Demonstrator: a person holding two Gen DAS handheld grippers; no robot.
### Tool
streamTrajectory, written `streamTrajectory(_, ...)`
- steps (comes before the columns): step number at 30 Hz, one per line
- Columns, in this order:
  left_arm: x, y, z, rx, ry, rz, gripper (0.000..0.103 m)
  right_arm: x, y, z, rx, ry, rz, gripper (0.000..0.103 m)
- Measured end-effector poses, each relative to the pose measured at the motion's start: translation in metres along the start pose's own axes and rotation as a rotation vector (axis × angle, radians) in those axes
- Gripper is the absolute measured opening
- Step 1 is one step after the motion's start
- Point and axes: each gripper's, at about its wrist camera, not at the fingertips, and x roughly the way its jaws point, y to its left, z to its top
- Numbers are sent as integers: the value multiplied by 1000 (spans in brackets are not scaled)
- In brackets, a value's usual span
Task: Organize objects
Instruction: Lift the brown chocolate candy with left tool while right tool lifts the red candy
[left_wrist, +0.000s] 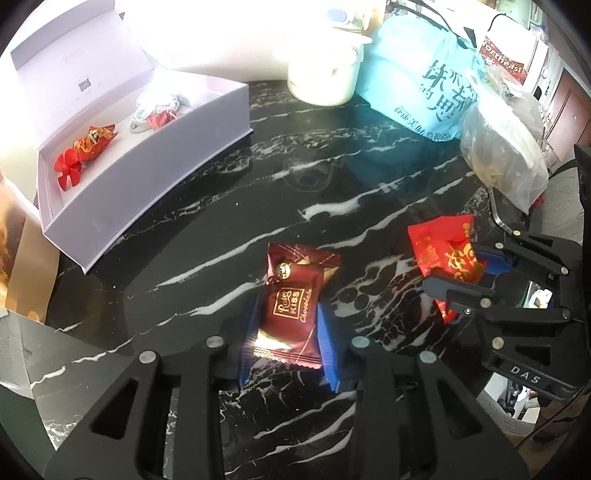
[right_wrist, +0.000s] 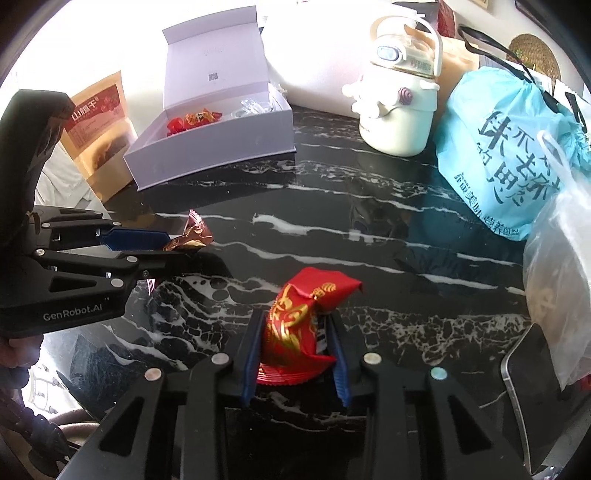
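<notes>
The left gripper (left_wrist: 286, 332) is seen with its jaws clamped on a dark red chocolate packet (left_wrist: 293, 301), which is held just above the black marbled worktop (left_wrist: 332, 192). The right gripper (right_wrist: 295, 354) is likewise closed on a bright red candy packet (right_wrist: 299, 325), gripped from both sides by the blue pads (right_wrist: 251, 354). The two grippers are positioned near one another at the front of the worktop.

An open white box (left_wrist: 147, 155) is noted at the far left, its lid raised. Inside it are recorded a red wrapped candy (left_wrist: 88, 144) beside a small red propeller-shaped piece (left_wrist: 68, 166), a further small red packet, and a coiled white cable (left_wrist: 155, 107).

At the rear stand a cream bottle (right_wrist: 399, 107), a light blue bag (right_wrist: 509, 155) and a clear plastic bag (right_wrist: 557, 266), all well apart from the box.
</notes>
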Motion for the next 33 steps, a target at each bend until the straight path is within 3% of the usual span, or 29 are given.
streamTrajectory(5,-8,1,5,-4,-11,35,27,-4,2,4,-31,-10,-11,33)
streamTrajectory(21,-39,15,5,-64,-49,116,21,-23,22,30,-135,-92,74,33)
streamTrajectory(28,-38,23,-9,-95,-51,108,21,-22,36,29,-153,-96,106,33)
streamTrajectory(31,-35,23,-15,-91,-71,99,22,-19,36,23,-137,-79,113,33)
streamTrajectory(33,-32,24,-17,-94,-65,105,28,-15,35,18,-123,-63,111,33)
